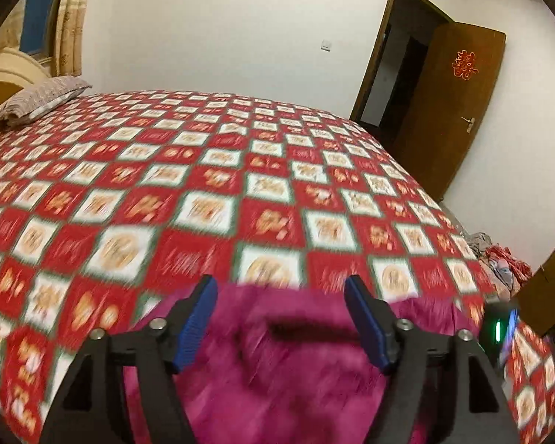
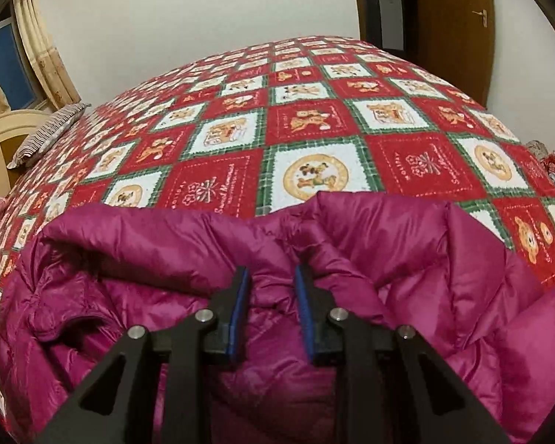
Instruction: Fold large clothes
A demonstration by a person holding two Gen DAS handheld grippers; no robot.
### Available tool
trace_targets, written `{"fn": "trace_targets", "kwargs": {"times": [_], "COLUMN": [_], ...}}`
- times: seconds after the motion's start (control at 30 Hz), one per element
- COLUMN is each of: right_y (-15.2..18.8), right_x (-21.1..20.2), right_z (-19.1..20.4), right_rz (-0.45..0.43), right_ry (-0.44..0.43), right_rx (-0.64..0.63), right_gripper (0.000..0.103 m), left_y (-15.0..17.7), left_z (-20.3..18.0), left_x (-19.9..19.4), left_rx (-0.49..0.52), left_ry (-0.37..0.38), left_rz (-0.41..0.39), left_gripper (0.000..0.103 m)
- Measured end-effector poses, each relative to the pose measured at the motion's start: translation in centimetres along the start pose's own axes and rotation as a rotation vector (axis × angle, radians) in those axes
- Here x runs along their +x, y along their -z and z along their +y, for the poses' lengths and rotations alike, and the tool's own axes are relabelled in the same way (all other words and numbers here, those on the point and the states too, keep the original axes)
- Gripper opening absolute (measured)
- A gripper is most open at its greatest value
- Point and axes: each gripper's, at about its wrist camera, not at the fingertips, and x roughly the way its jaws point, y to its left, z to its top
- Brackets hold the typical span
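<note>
A magenta puffer jacket (image 2: 351,244) lies crumpled on the near part of the bed. My right gripper (image 2: 272,277) is shut on a fold of the jacket, with the fabric bunched between its blue pads (image 2: 240,310). In the blurred left wrist view the same jacket (image 1: 277,362) lies under my left gripper (image 1: 281,288), whose jaws stand wide apart above it and hold nothing.
The bed carries a red, white and green checked blanket (image 2: 314,129). A striped pillow (image 1: 40,100) lies by the headboard at the far left. An open brown door (image 1: 447,111) stands at the right, with a heap of clothes (image 1: 499,255) on the floor beside the bed.
</note>
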Motion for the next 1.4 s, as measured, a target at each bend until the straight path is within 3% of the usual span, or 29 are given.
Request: {"fn": "trace_targets", "kwargs": {"times": [0.07, 0.13, 0.27, 0.37, 0.47, 0.57, 0.63, 0.7, 0.83, 0.97, 1.03, 1.1, 1.2, 1.27, 1.4], "right_y": [0.1, 0.2, 0.3, 0.3, 0.3, 0.9, 0.8, 0.4, 0.0, 0.0, 0.1, 0.3, 1.2, 2.2, 5.6], "right_x": [-0.1, -0.1, -0.2, -0.3, -0.8, -3.0, -2.2, -1.2, -0.4, -0.4, -0.9, -2.5, -8.1, -12.5, -20.4], "right_z": [0.2, 0.3, -0.2, -0.3, -0.4, -1.8, -2.9, -2.5, -0.7, -0.9, -1.3, -2.0, -2.0, -1.9, -2.5], "right_rz": [-0.003, -0.006, -0.016, -0.021, -0.043, -0.154, -0.097, -0.053, -0.035, -0.041, -0.051, -0.057, -0.152, -0.196, -0.241], "right_ry": [0.008, 0.014, -0.017, -0.028, -0.028, 0.004, 0.036, 0.049, 0.141, 0.131, 0.082, 0.022, 0.000, -0.015, -0.014], "right_rx": [-0.010, -0.021, 0.000, 0.006, 0.017, 0.097, 0.148, 0.121, 0.034, 0.044, 0.061, 0.091, 0.097, 0.070, 0.059], "right_gripper": [0.027, 0.027, 0.027, 0.027, 0.027, 0.029, 0.028, 0.028, 0.028, 0.028, 0.034, 0.041, 0.049, 0.054, 0.057], "left_y": [-0.6, 0.7, 6.3, 6.6, 6.8, 7.0, 7.0, 6.7, 6.6, 6.4, 6.0, 5.8, 5.7, 6.0, 8.3], "left_z": [-1.8, -2.3, 0.3, 1.3, 0.5, 0.6, 0.6, 0.3, 0.4, 0.5, 1.3, 2.2, 3.9, 4.8, 7.0], "left_x": [3.1, 6.5, 10.1, 9.5, 9.9, 9.7, 9.8, 9.9, 10.0, 9.6, 7.8, 4.5, -1.6, -5.6, -13.9], "left_rx": [0.081, 0.122, 0.079, 0.030, 0.070, 0.065, 0.065, 0.072, 0.066, 0.066, 0.040, -0.005, 0.004, 0.036, 0.100], "left_ry": [-0.052, -0.167, -0.176, -0.151, -0.188, -0.180, -0.179, -0.187, -0.179, -0.171, -0.103, -0.041, 0.025, 0.023, 0.089], "left_rz": [0.020, 0.086, 0.214, 0.175, 0.177, 0.174, 0.175, 0.177, 0.178, 0.182, 0.186, 0.132, 0.066, 0.042, 0.027], "left_gripper": [0.074, 0.074, 0.074, 0.075, 0.075, 0.075, 0.075, 0.076, 0.077, 0.078, 0.078, 0.078, 0.078, 0.078, 0.078]}}
